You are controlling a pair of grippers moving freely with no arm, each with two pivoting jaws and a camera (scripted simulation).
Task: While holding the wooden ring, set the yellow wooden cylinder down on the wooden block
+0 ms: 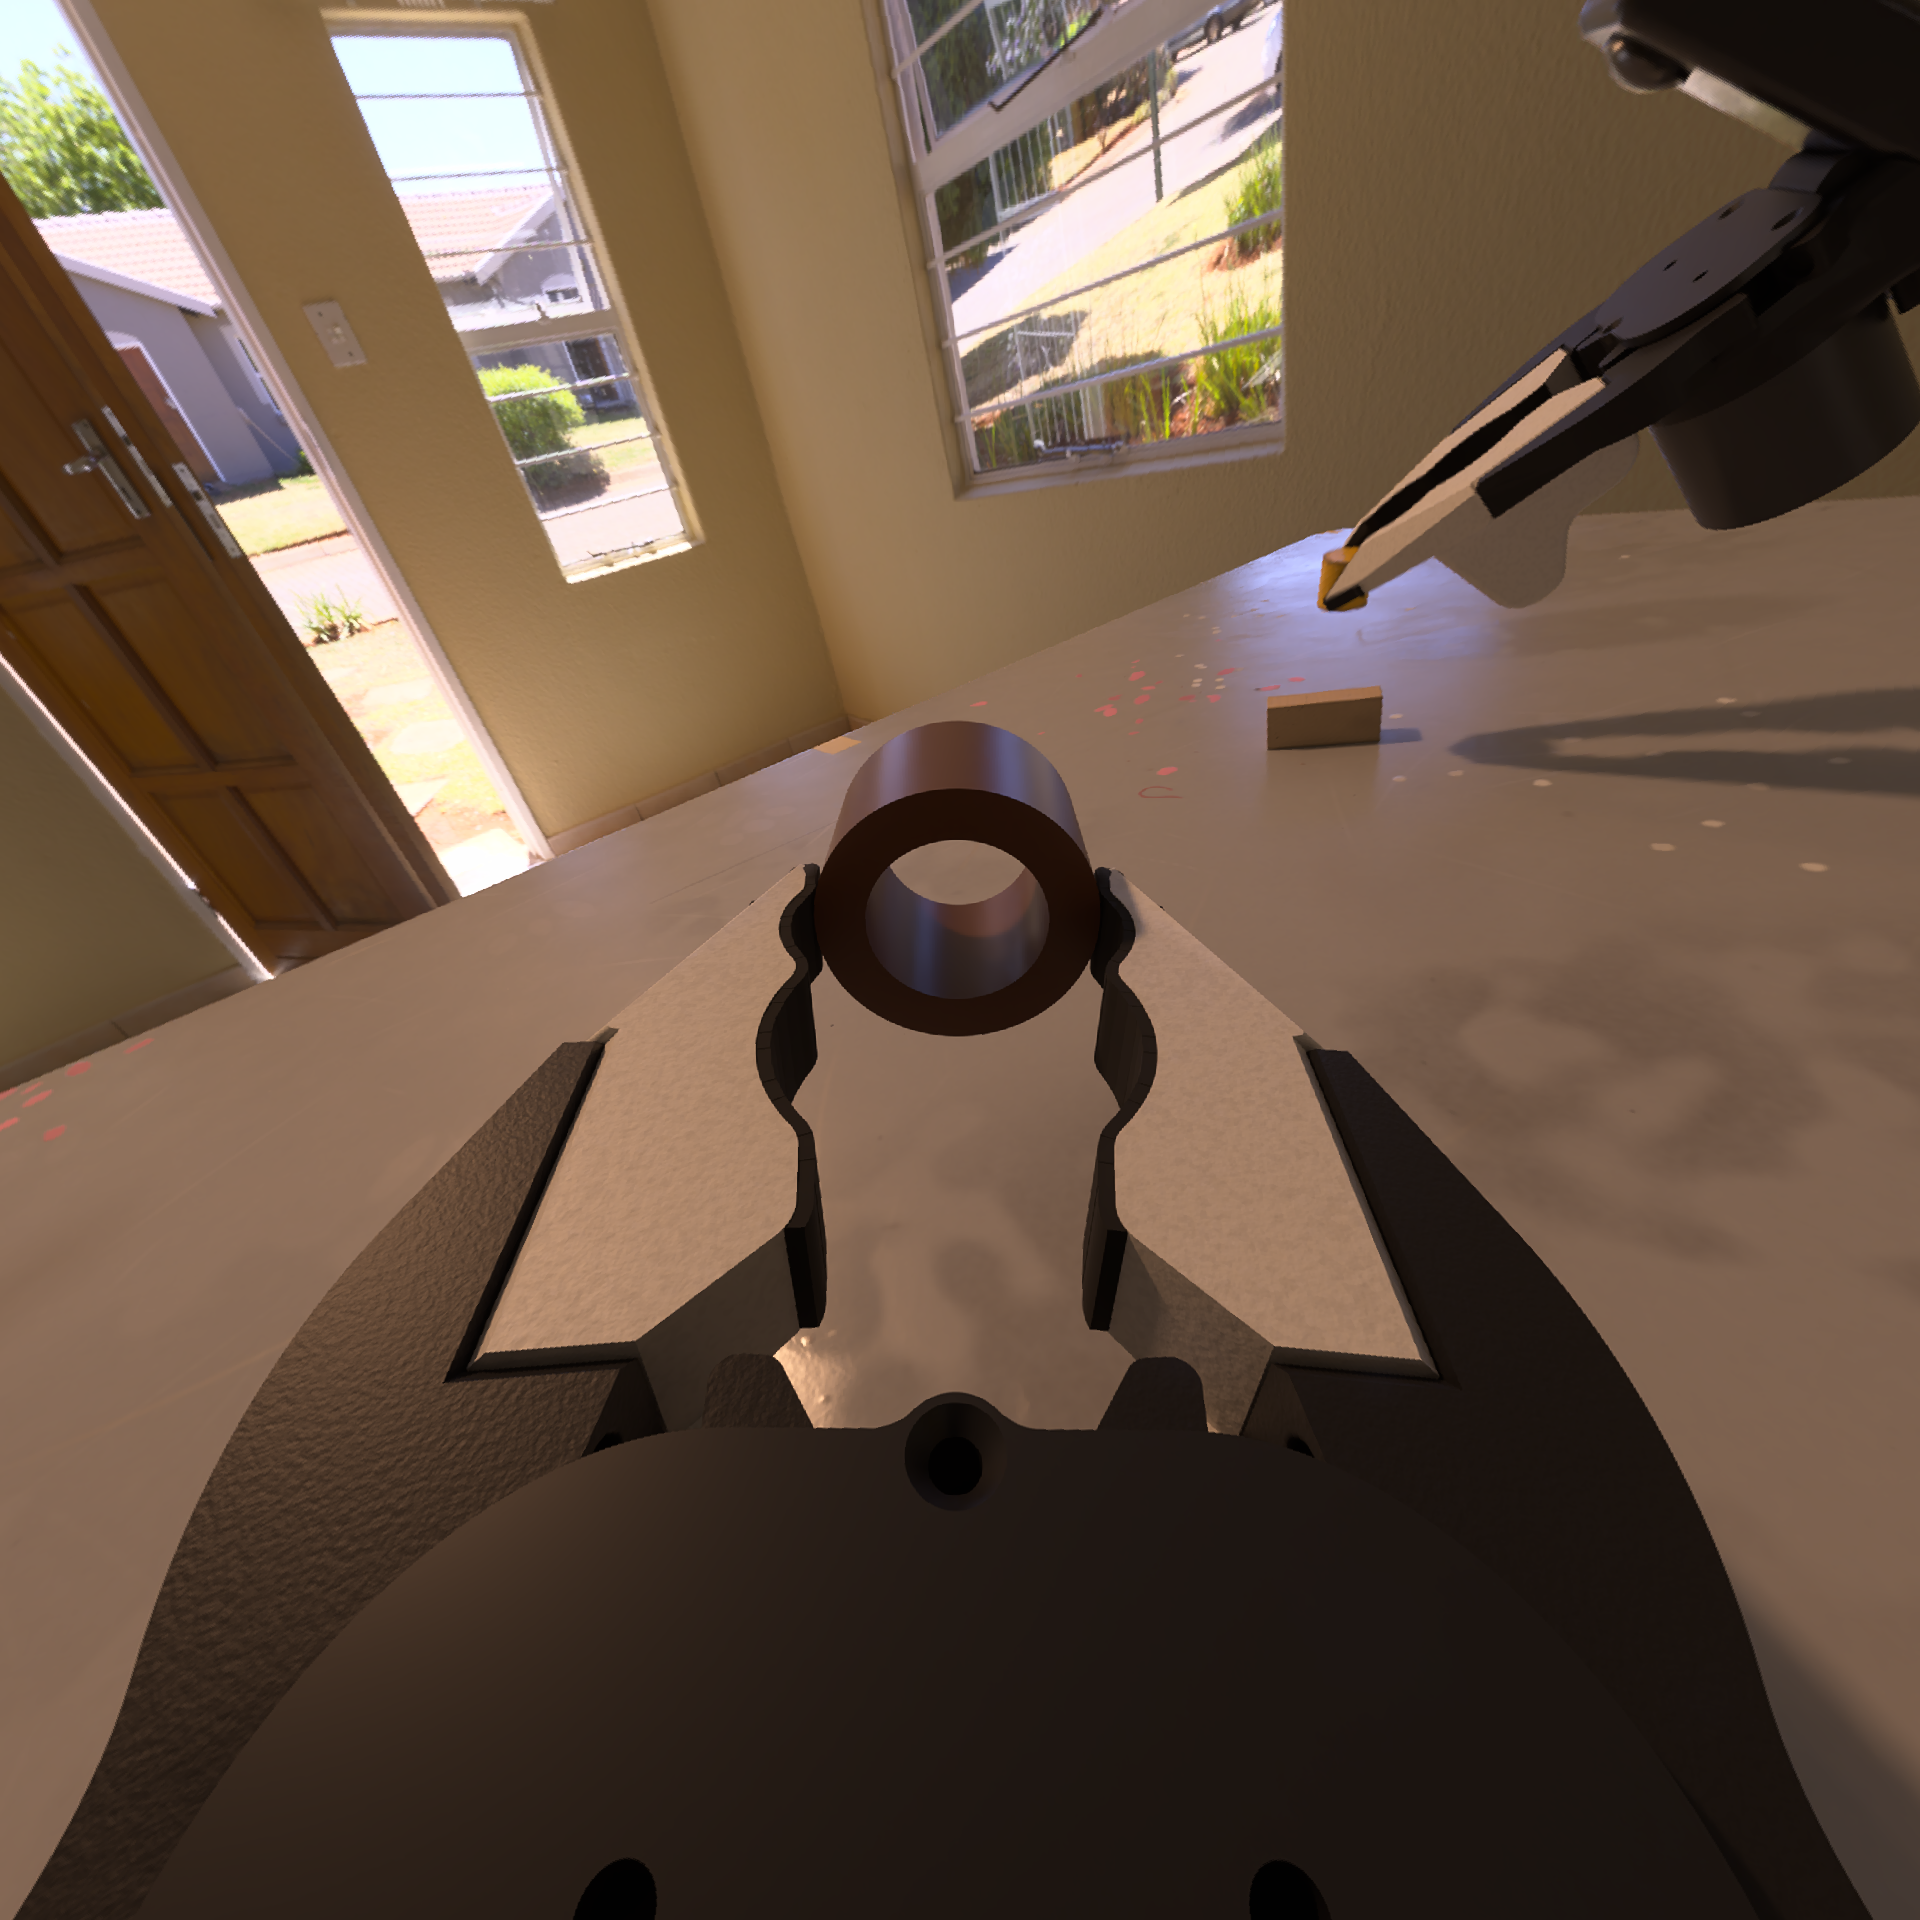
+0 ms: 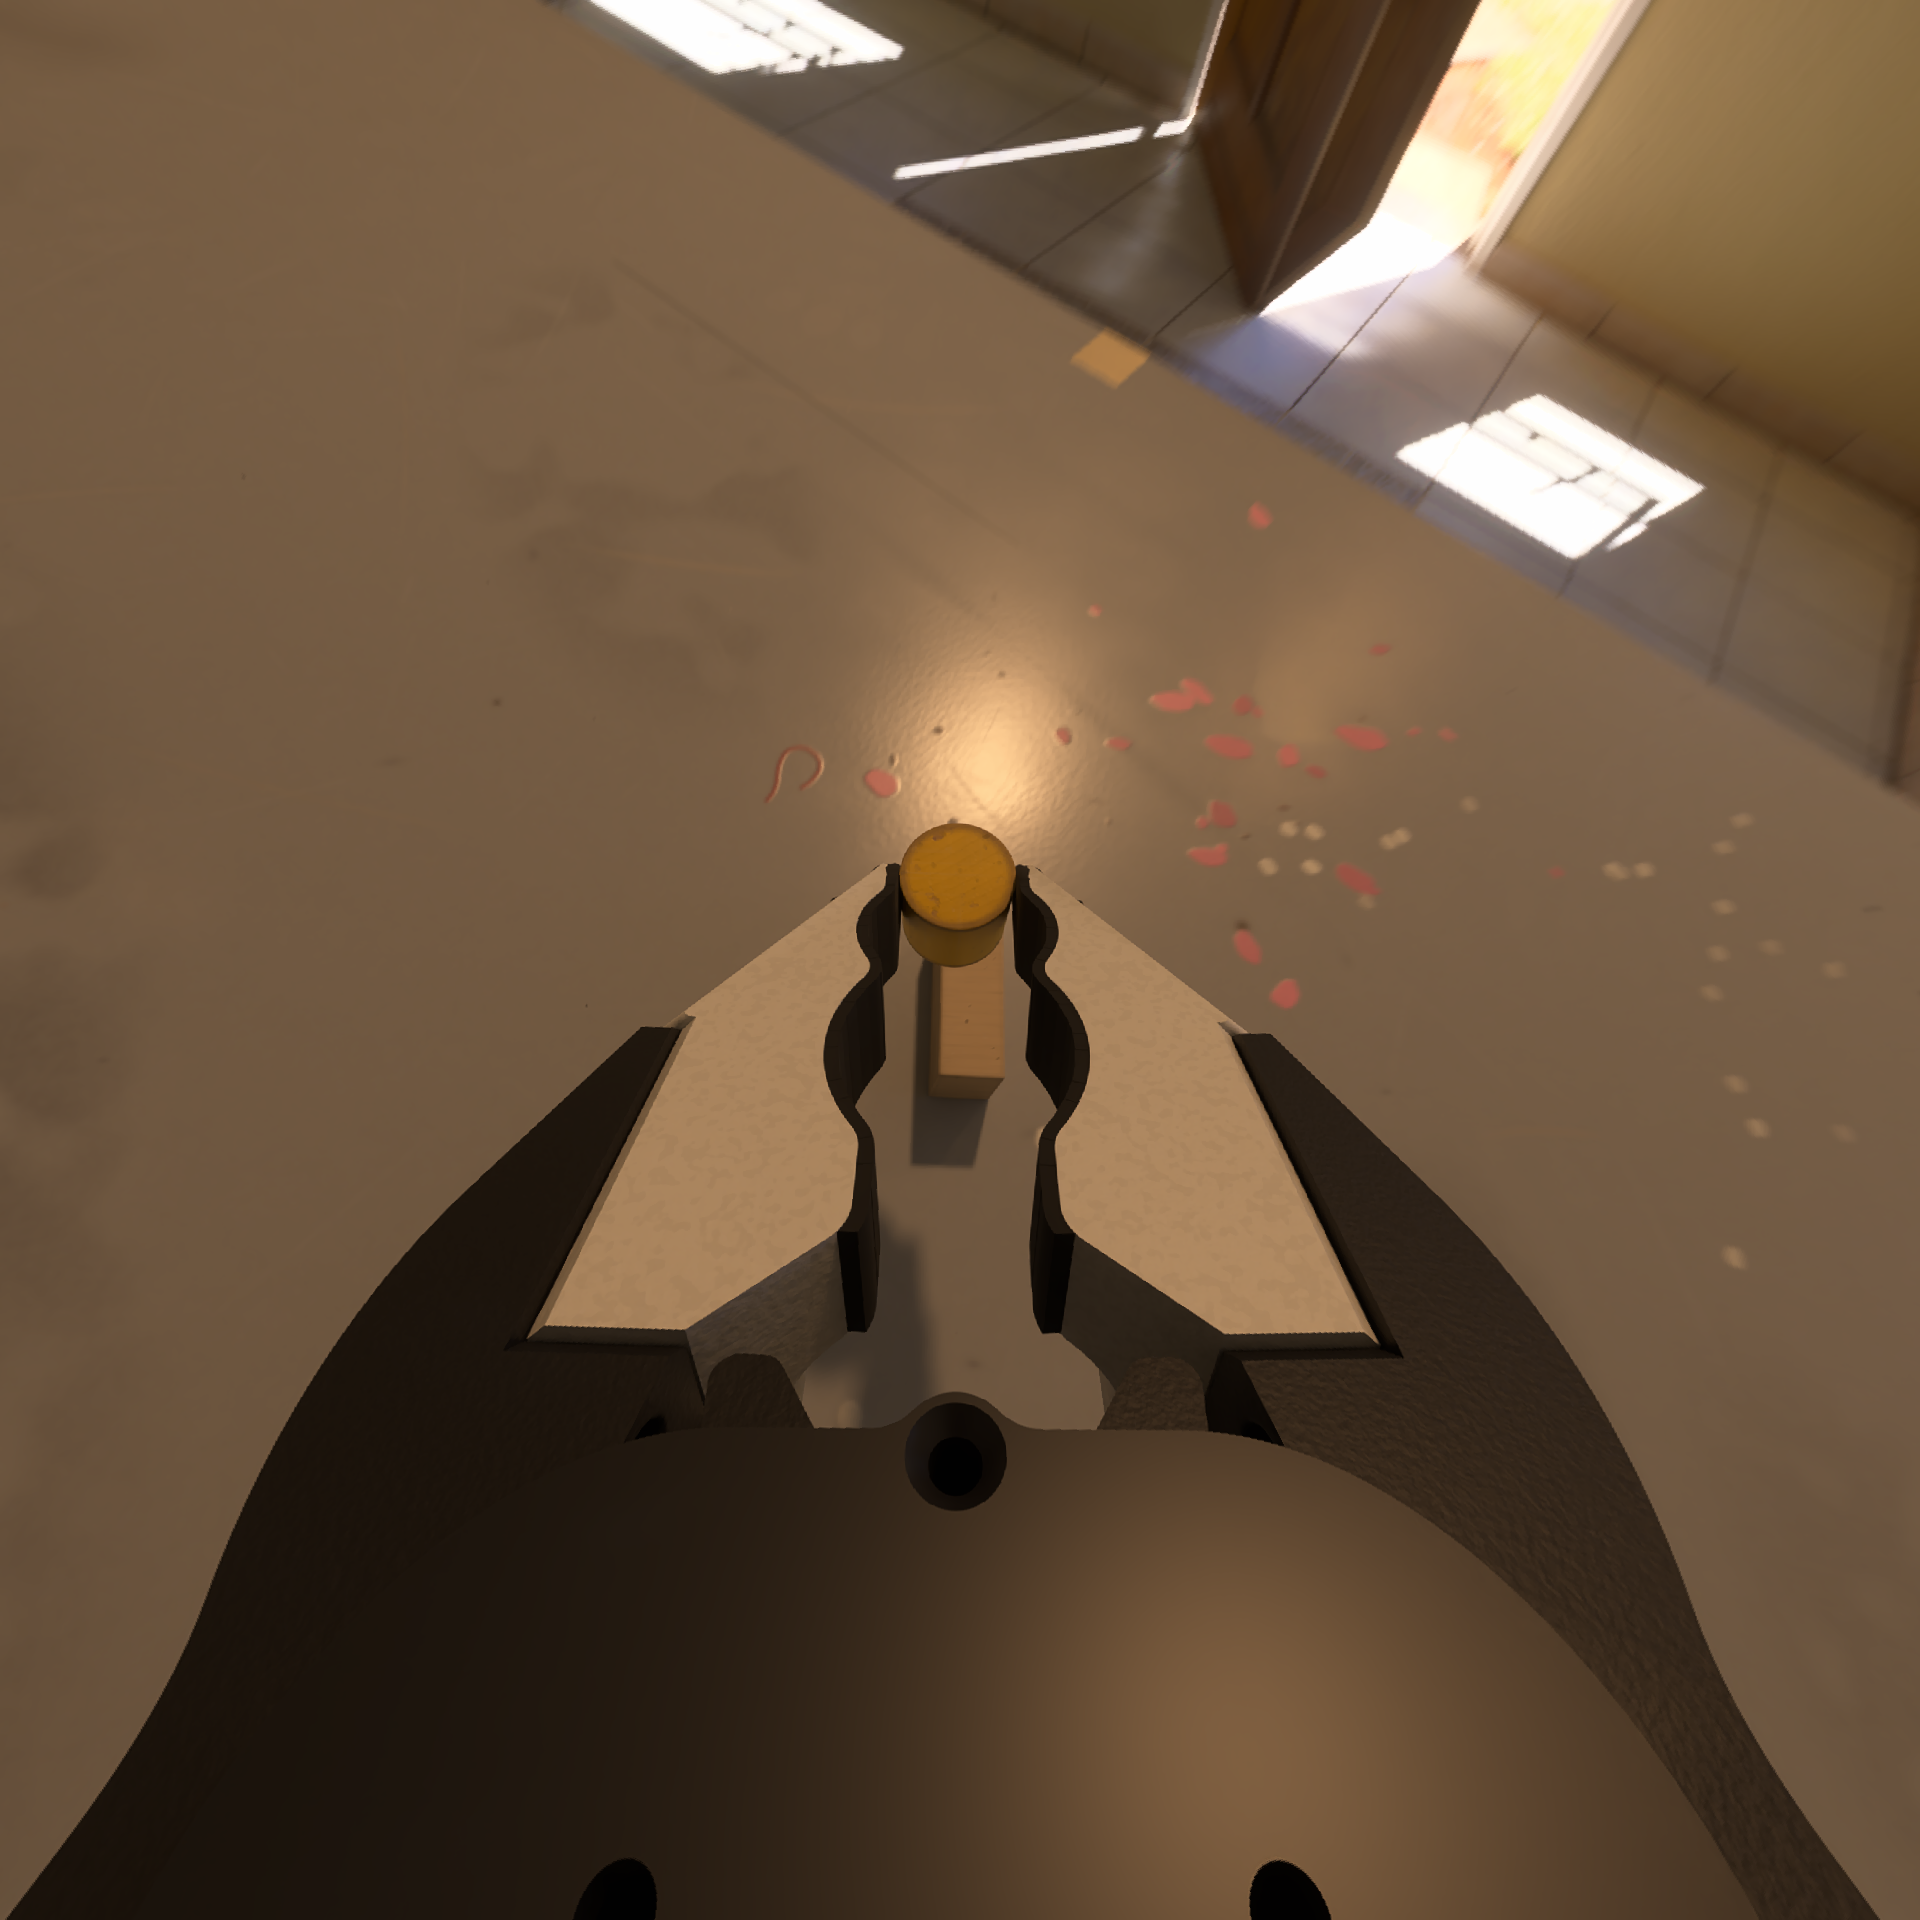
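Observation:
My left gripper (image 1: pixel 956 914) is shut on the dark brown wooden ring (image 1: pixel 956 883), held at the fingertips above the table, its hole facing the camera. My right gripper (image 2: pixel 956 904) is shut on the short yellow wooden cylinder (image 2: pixel 956 883); in the left wrist view it (image 1: pixel 1345 592) holds the cylinder (image 1: pixel 1335 569) in the air, up and beyond the pale wooden block (image 1: pixel 1324 717). In the right wrist view the block (image 2: pixel 968 1034) lies on the table below, showing between my fingers just nearer than the cylinder.
The grey table (image 1: pixel 1558 1039) carries pink and white paint spots (image 2: pixel 1226 748). Its far edge runs close behind the block; a tiled floor (image 2: pixel 1351 343), an open wooden door (image 1: pixel 156 675) and barred windows (image 1: pixel 1112 239) lie beyond.

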